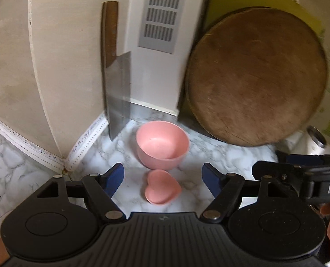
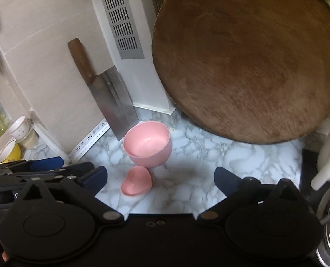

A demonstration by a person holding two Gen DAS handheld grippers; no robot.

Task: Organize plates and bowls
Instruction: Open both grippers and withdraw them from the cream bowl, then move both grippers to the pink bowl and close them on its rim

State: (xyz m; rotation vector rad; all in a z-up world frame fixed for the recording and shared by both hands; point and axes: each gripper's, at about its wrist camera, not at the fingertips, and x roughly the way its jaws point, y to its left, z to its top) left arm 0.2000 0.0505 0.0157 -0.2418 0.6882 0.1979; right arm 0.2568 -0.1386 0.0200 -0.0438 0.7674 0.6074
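Observation:
A pink round bowl (image 1: 162,144) (image 2: 147,143) stands upright on the marble counter (image 1: 220,155) near the back corner. Just in front of it lies a small pink heart-shaped dish (image 1: 162,187) (image 2: 136,181), close to the bowl's base. My left gripper (image 1: 162,173) is open above the counter; the dish shows between its blue pads (image 1: 115,178), and neither pad touches it. My right gripper (image 2: 160,174) is open wide over bare counter to the right of the dish, holding nothing. Each gripper shows at the edge of the other's view, the left (image 2: 42,166) and the right (image 1: 298,171).
A cleaver (image 1: 117,93) (image 2: 113,102) leans on the wall right behind the bowl. A big round wooden board (image 1: 256,77) (image 2: 247,62) leans at the back right. Cups (image 2: 20,129) and a yellow bowl (image 2: 11,153) sit far left, a white appliance (image 2: 329,151) far right.

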